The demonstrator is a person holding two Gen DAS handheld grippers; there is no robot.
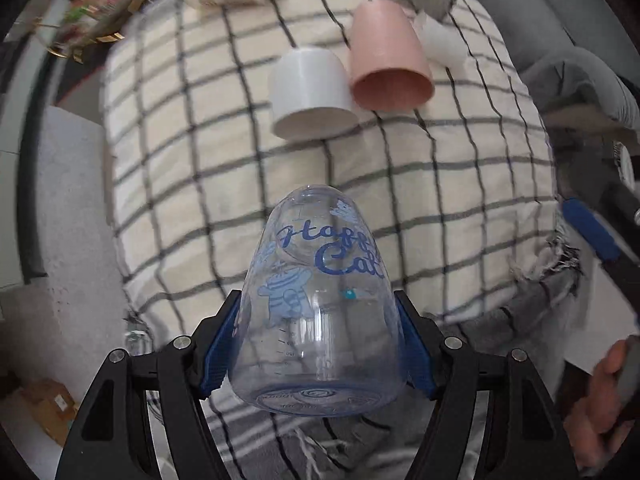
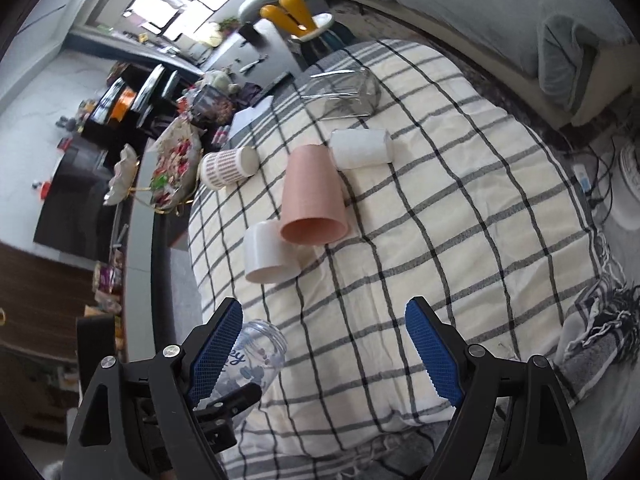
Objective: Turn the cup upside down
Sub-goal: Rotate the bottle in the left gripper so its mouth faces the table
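My left gripper [image 1: 318, 340] is shut on a clear plastic cup [image 1: 316, 300] with blue "Happy Cat" print. The cup is held above the checked cloth, its base toward the camera and its mouth pointing away and down. It also shows in the right wrist view [image 2: 256, 360], behind my right gripper's left finger. My right gripper [image 2: 324, 354] is open and empty, above the near edge of the cloth.
On the checked cloth [image 1: 200, 168] a white cup [image 1: 310, 92] and a pink cup [image 1: 386, 56] stand mouth down. Another white cup [image 2: 360, 148], a patterned cup [image 2: 228, 166] and a clear glass [image 2: 344, 92] lie on their sides farther back. A grey sofa [image 2: 520, 12] stands behind.
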